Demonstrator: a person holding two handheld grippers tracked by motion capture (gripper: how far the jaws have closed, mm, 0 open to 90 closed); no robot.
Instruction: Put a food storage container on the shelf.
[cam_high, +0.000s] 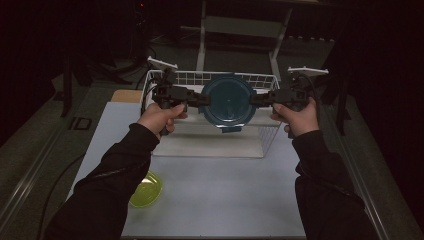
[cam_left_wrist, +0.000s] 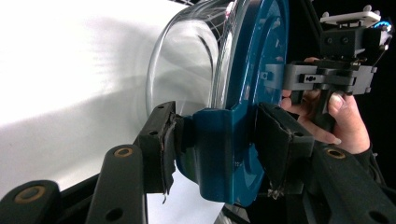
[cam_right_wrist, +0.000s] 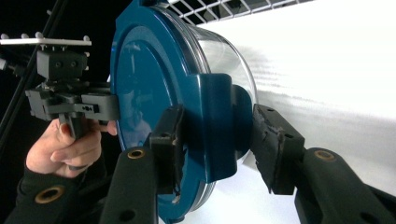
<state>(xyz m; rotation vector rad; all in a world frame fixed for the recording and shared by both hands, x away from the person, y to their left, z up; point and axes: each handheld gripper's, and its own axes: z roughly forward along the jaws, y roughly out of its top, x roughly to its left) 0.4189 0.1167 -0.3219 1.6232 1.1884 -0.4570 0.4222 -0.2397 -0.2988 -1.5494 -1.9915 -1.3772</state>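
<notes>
While lifted above the worktop (cam_high: 210, 195), a blue-lidded glass container (cam_high: 227, 100) is being pinched by left claw (cam_high: 204, 99) and right claw (cam_high: 255, 99).

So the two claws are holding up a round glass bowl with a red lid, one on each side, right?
Almost. The lid is dark blue, not red, as the high view shows. The rest is right: the left claw and the right claw each clamp a side latch of the round glass container and hold it up above the wire basket.

high view dim, dark surround | gripper views bright, table glare
</notes>
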